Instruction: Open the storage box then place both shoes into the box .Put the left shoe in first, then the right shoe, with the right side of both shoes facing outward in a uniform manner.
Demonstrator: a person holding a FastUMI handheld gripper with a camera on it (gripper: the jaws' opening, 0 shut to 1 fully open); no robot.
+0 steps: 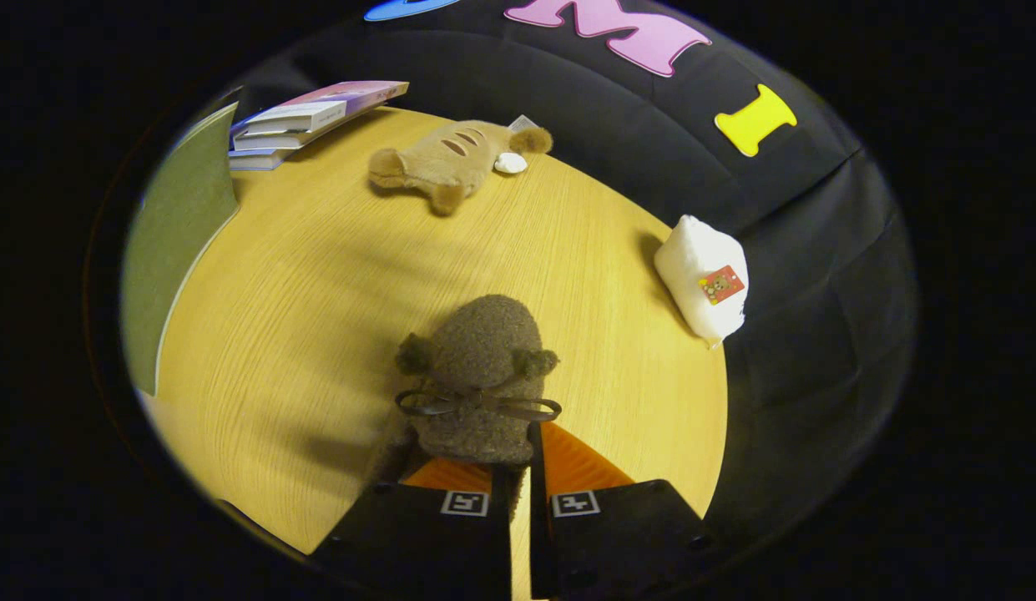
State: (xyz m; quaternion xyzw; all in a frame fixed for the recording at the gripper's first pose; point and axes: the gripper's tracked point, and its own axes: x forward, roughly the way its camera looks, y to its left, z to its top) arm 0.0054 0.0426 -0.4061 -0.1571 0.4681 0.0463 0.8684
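A dark brown fuzzy shoe (482,367) with two small pompom ears and a ribbon bow hangs toe-forward just ahead of my fingers, casting a shadow on the round wooden table (317,275). My gripper (511,449) is shut on the shoe's near rim, the two fingers almost together. The shoe covers part of the left fingertip. Far beyond it, near the table's back edge, lies a tan plush item (442,163) with dark slits; I cannot tell whether it is the other shoe.
A stack of books (305,121) sits at the table's far left. A small white round piece (509,163) lies by the tan plush item. A white padded packet (703,275) with a red tag rests at the right edge. A green panel (175,234) borders the left.
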